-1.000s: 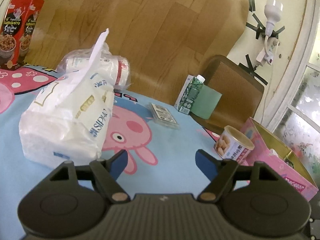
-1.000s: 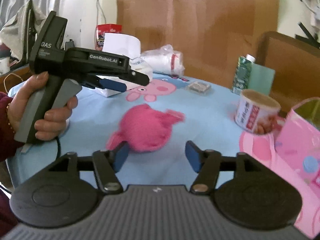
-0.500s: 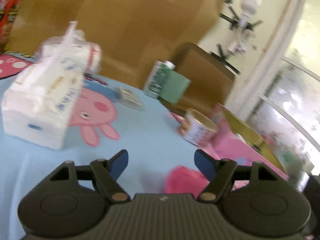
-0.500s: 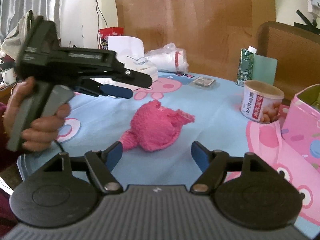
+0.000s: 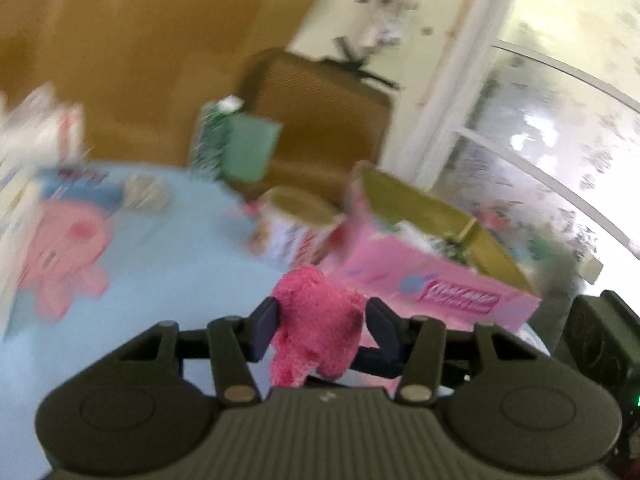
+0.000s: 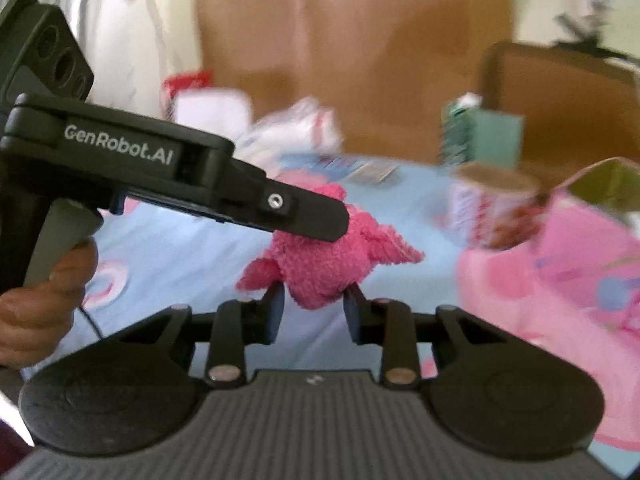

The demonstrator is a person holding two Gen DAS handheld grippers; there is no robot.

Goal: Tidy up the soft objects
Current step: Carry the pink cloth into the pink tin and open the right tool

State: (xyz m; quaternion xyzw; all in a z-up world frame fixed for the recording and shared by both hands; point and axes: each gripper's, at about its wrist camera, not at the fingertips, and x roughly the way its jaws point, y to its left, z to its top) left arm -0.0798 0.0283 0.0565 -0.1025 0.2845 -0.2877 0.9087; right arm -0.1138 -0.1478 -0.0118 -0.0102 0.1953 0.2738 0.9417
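A fluffy pink cloth (image 5: 316, 320) (image 6: 332, 260) sits bunched up on the blue cartoon tablecloth (image 5: 160, 280). In the left wrist view my left gripper (image 5: 322, 316) has the cloth between its blue pads; the jaws are closing and both pads touch it. The right wrist view shows my right gripper (image 6: 314, 300) closing on the cloth's lower edge, pads against it. There the left gripper (image 6: 332, 220), held by a person's hand (image 6: 40, 308), comes in from the left onto the cloth's top. Both views are blurred by motion.
An open pink box (image 5: 420, 284) (image 6: 580, 264) stands right of the cloth. A printed snack cup (image 5: 296, 228) (image 6: 492, 208) is behind it. A green carton (image 5: 224, 144) and a tissue pack (image 6: 296, 132) stand further back. A brown chair (image 5: 320, 120) is beyond the table edge.
My left gripper swung right from the tissue pack to the pink cloth. Both grippers' jaws narrowed from wide open onto the cloth. The right gripper barely shifted.
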